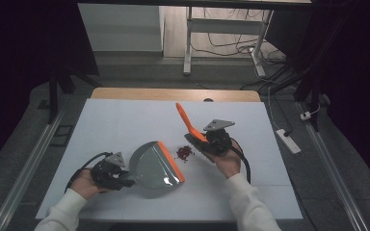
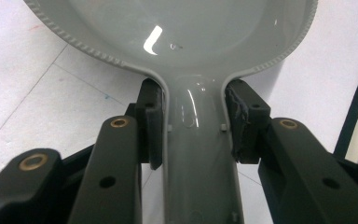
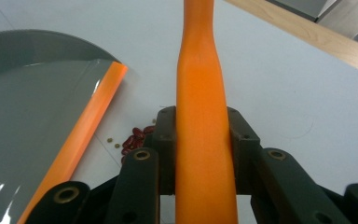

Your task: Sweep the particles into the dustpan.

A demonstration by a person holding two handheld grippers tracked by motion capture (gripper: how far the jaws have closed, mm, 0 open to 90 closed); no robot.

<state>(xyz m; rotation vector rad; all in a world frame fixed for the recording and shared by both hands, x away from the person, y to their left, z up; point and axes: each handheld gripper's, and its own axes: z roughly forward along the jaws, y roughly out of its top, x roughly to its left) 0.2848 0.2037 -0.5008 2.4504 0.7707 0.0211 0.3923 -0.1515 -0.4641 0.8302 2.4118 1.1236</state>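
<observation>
A grey dustpan [image 1: 151, 167] with an orange lip [image 1: 170, 160] lies on the white table, lip toward the right. My left gripper [image 1: 125, 182] is shut on its grey handle [image 2: 200, 154], pads pressed on both sides. A small heap of red beans [image 1: 184, 152] lies just right of the lip, also seen as beans [image 3: 135, 138] beside the lip [image 3: 88, 126]. My right gripper [image 1: 203, 142] is shut on the orange handle of a brush [image 1: 189, 122], whose handle [image 3: 203, 130] runs up between its jaws. The brush head [image 1: 196, 143] sits just right of the beans.
The white table [image 1: 125, 120] has a wooden strip [image 1: 173, 94] along its far edge. Beyond it stand a desk frame [image 1: 189, 43] and loose cables on the floor. A power strip [image 1: 289, 141] lies on the floor to the right.
</observation>
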